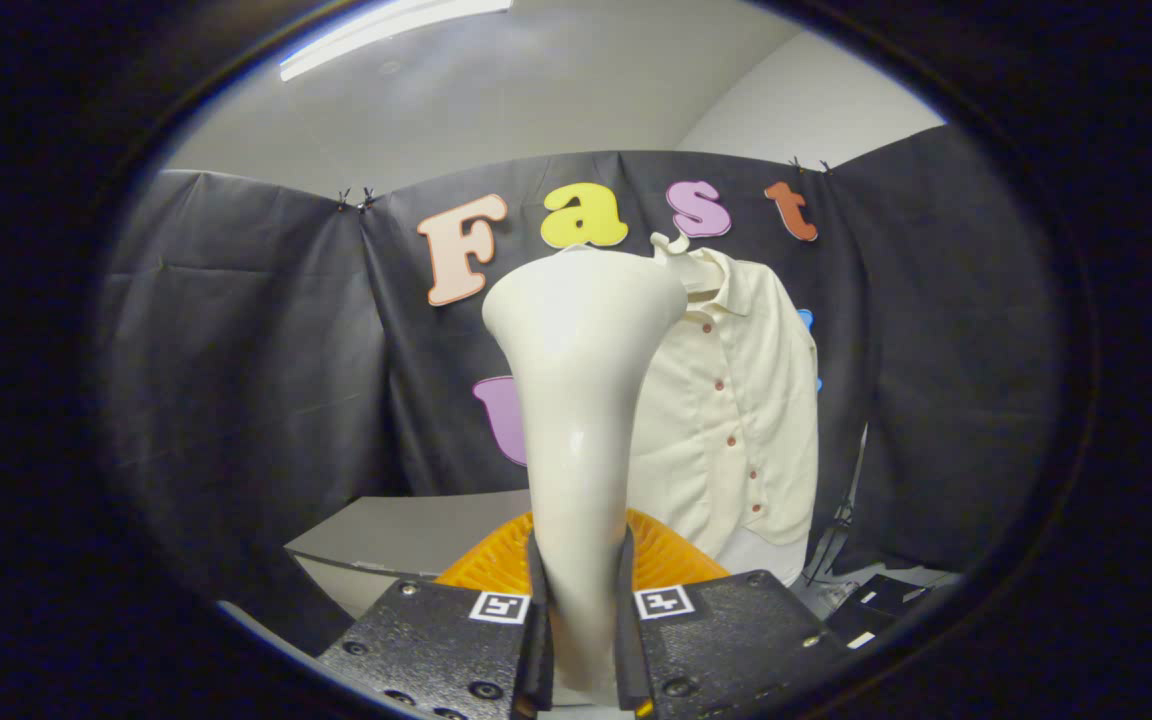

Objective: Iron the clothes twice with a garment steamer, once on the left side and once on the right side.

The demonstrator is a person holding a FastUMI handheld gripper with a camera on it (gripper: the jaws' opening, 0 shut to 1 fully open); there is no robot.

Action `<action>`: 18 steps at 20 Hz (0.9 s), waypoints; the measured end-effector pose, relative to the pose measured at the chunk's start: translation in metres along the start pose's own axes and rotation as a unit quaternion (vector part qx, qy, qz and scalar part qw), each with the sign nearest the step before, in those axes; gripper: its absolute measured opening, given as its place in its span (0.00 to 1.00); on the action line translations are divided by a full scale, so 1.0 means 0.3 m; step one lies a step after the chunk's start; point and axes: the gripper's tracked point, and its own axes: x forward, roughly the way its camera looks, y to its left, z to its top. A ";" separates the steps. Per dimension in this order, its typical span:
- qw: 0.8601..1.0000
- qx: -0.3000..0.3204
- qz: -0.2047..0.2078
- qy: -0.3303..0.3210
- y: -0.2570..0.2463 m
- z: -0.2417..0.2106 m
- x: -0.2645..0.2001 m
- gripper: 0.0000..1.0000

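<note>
Holding a garment steamer (581, 400) in the gripper (581, 620), with both fingers (539, 600) pressed tight on its thin handle, one on each side. Standing straight up between the fingers, tall and smooth and shiny, cream white like hard plastic. Thin at the bottom, then growing wide at the top like a trumpet or a flower, with a rounded rim. A small bright glint partway up the stem.

Beyond it and a bit to the right, a shirt (736, 420) hanging on a white hanger (681, 255) against the black cloth wall (266, 360). Soft, pale cream cloth, with a collar, long sleeves and a row of little reddish-brown buttons going down the front. Partly hidden behind the wide top of the steamer. Not clear whether touching or apart.

Just ahead of the fingers, behind the handle, something orange (661, 560), round, with fine ribs. Further back, a flat grey table top (406, 530). A thin black stand (841, 520) beside the bottom of the shirt.
</note>
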 end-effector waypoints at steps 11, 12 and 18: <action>0.999 -0.006 -0.032 -0.008 0.062 -0.031 -0.183 0.24; 0.999 -0.004 -0.031 -0.010 0.068 -0.029 -0.186 0.24; 1.000 -0.014 -0.017 0.000 0.069 -0.025 -0.210 0.24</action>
